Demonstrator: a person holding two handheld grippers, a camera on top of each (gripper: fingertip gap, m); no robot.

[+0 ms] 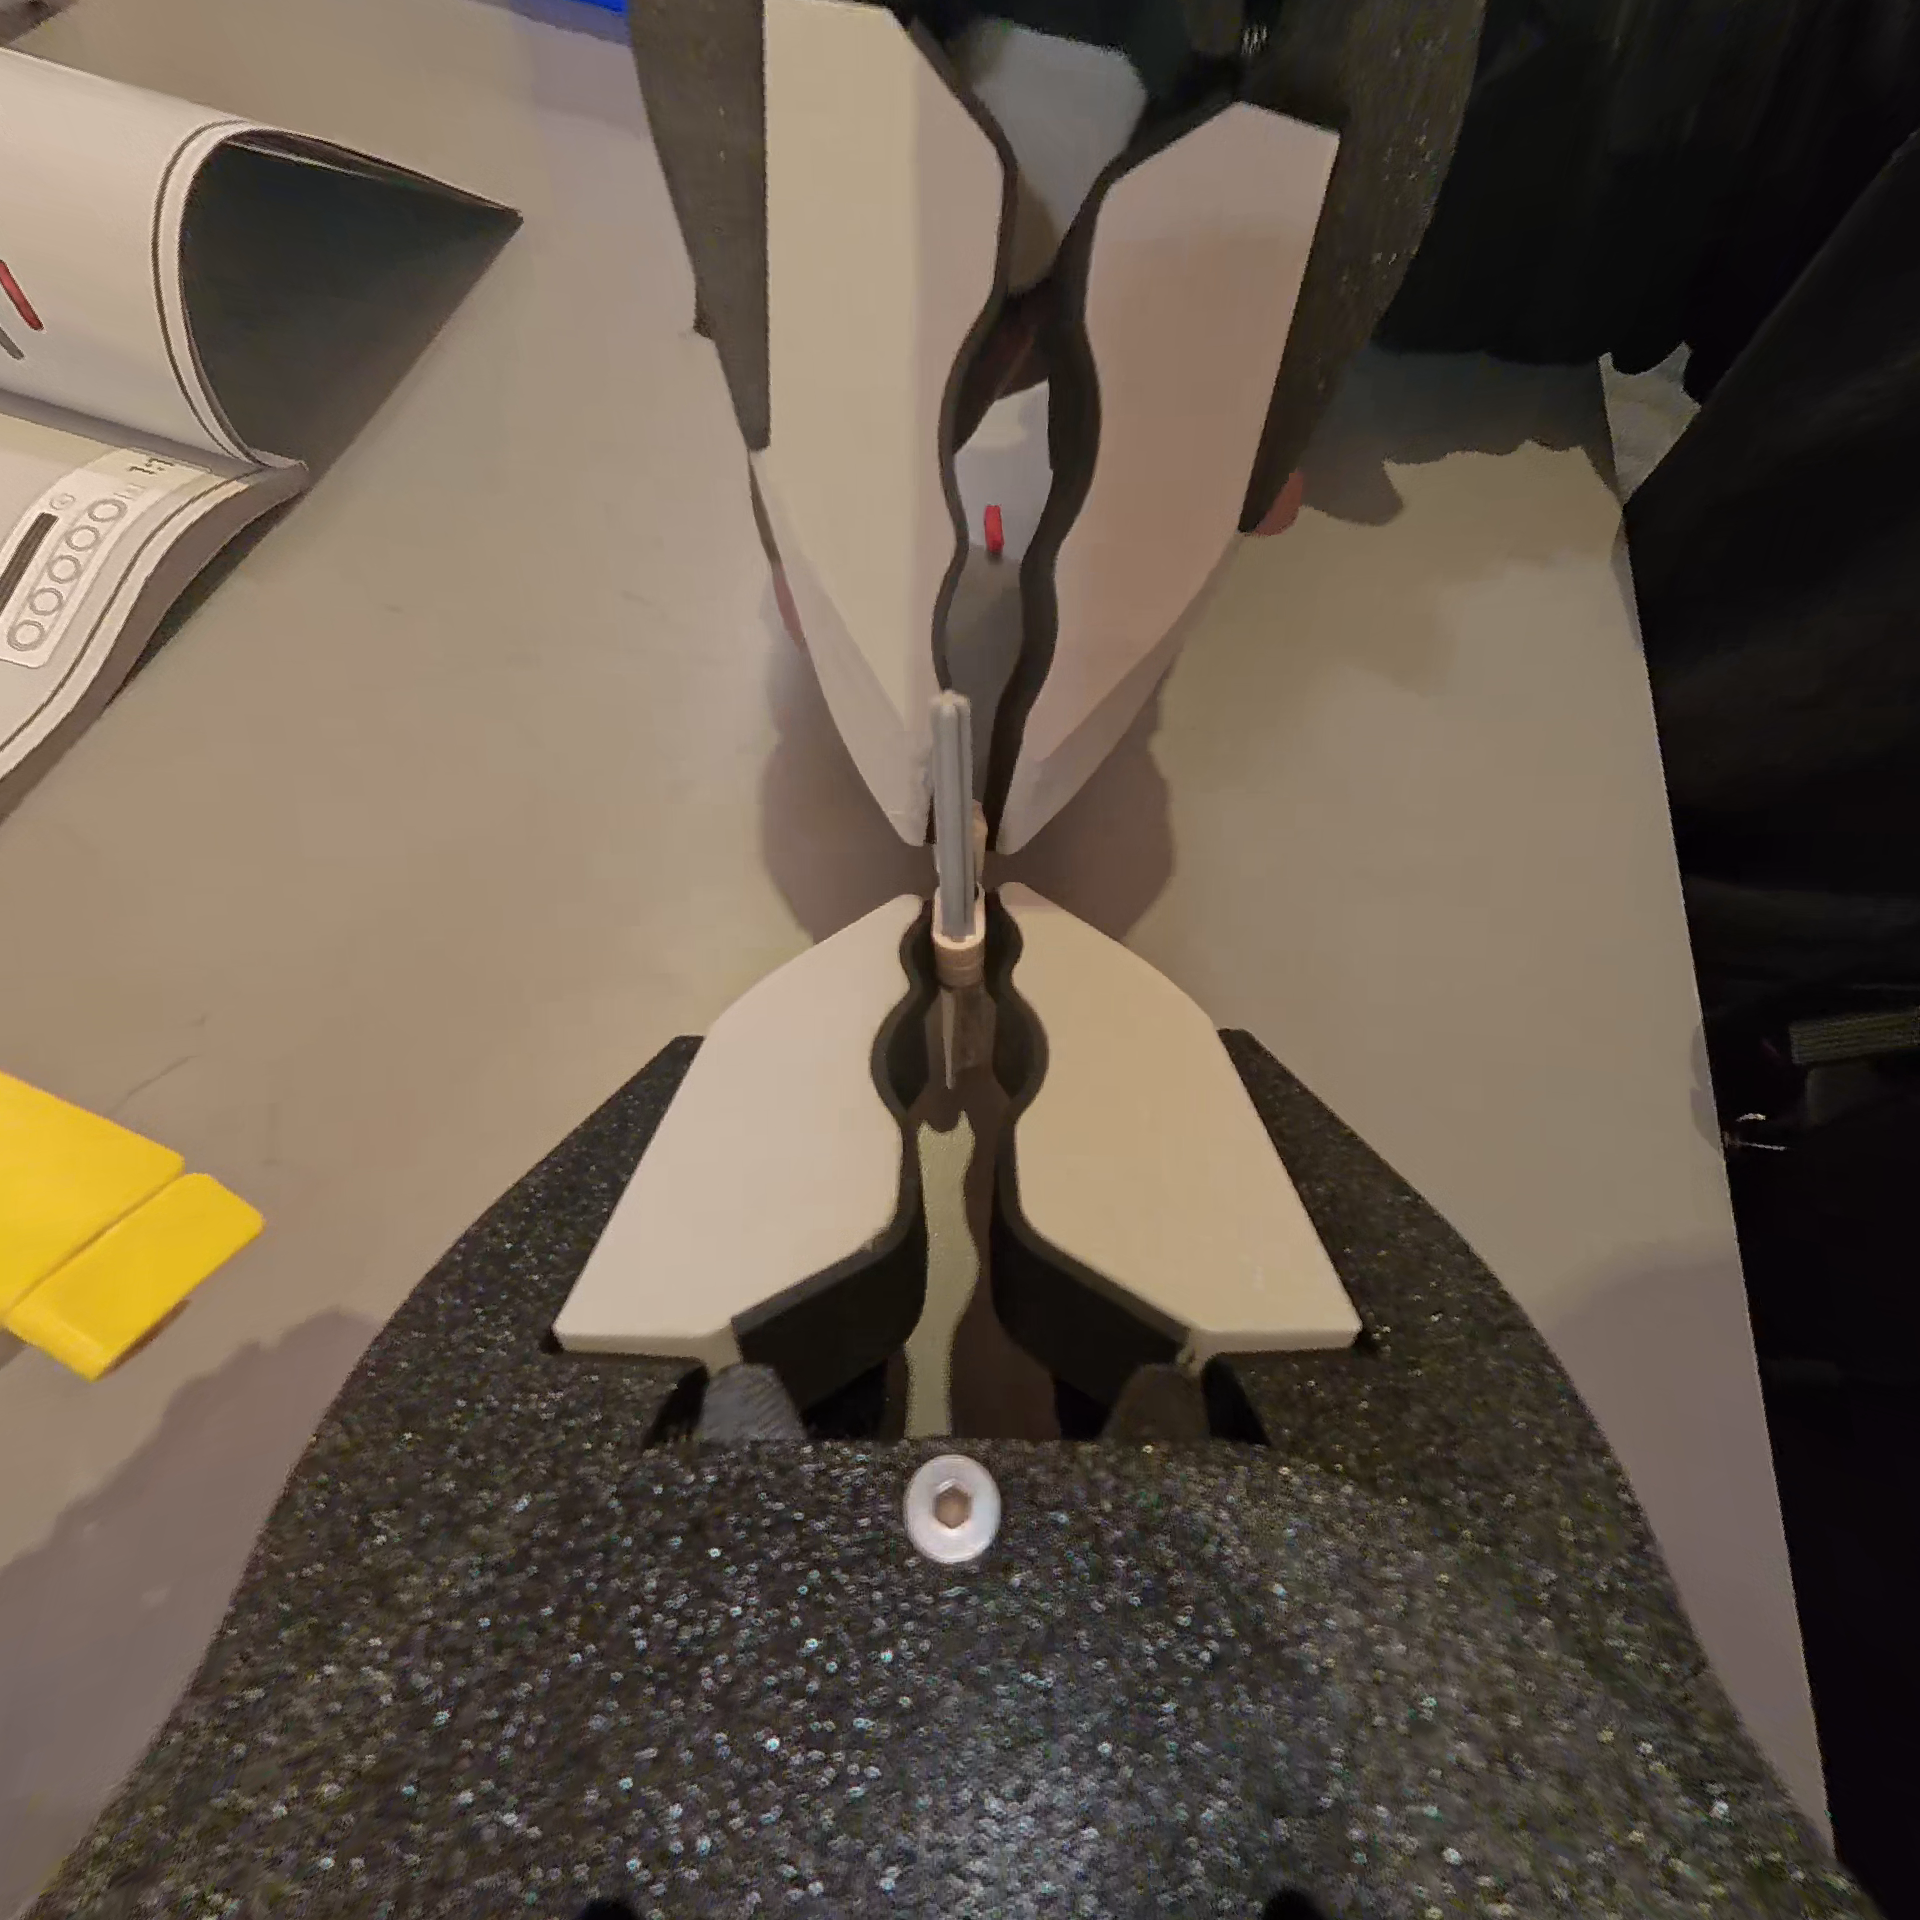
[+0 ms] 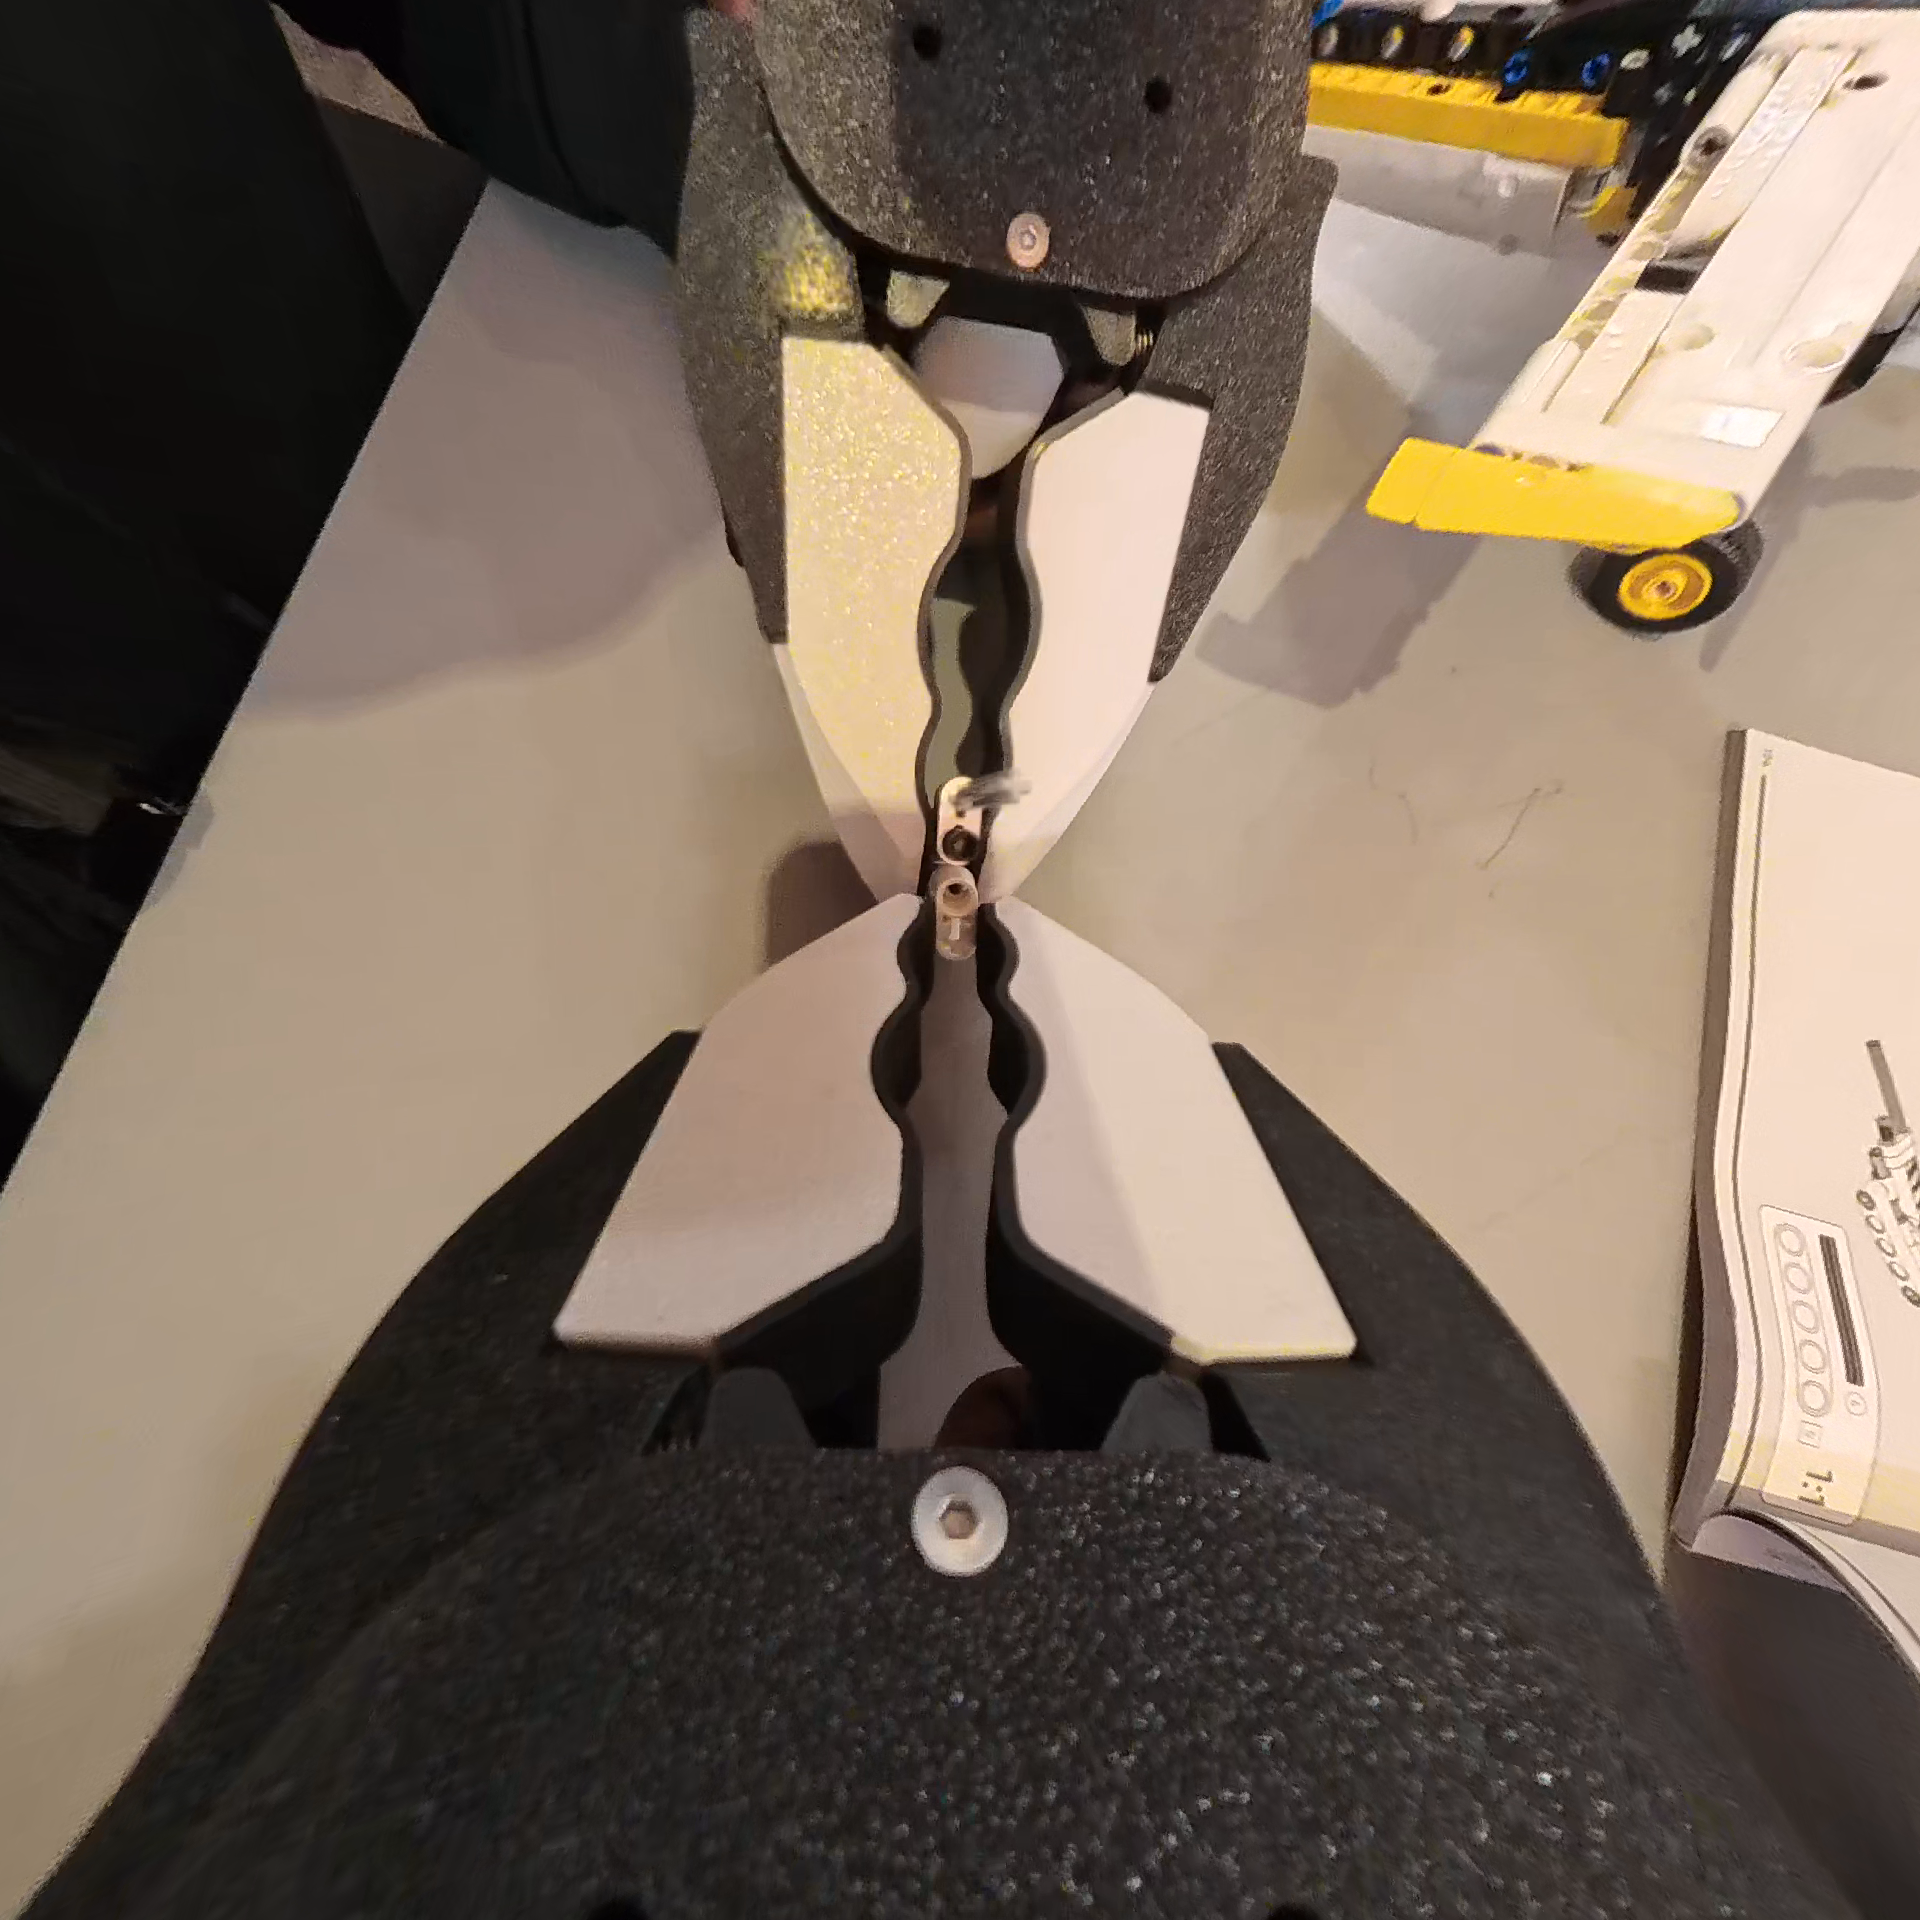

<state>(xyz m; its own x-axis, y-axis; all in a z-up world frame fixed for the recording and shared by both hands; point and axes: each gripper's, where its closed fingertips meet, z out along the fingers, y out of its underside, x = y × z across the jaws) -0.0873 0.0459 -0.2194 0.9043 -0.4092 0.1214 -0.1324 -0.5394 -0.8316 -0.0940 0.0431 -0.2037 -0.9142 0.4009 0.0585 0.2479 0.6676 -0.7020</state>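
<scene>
My left gripper (image 1: pixel 958 909) is shut on a small beige connector (image 1: pixel 956 943) that has a grey axle (image 1: pixel 951 790) standing out of it. My right gripper (image 2: pixel 956 906) is shut on another small beige connector (image 2: pixel 954 920) with a round hole. The two grippers meet tip to tip above the grey table (image 1: pixel 468 831), and the two pieces are almost touching. In the left wrist view the right gripper (image 1: pixel 971 847) comes in from the top. In the right wrist view the left gripper (image 2: pixel 961 868) comes in from the top with its connector (image 2: pixel 954 826) and axle (image 2: pixel 1000 795).
An open instruction booklet (image 1: pixel 114 488) lies to the left, and it also shows in the right wrist view (image 2: pixel 1808 1195). Yellow parts (image 1: pixel 104 1247) lie nearby. A white and yellow wheeled toy build (image 2: pixel 1662 416) sits farther off. The table edge (image 1: pixel 1662 935) borders a person's dark clothing. Only a small space, under 4 cm, lies between the two pairs of fingers.
</scene>
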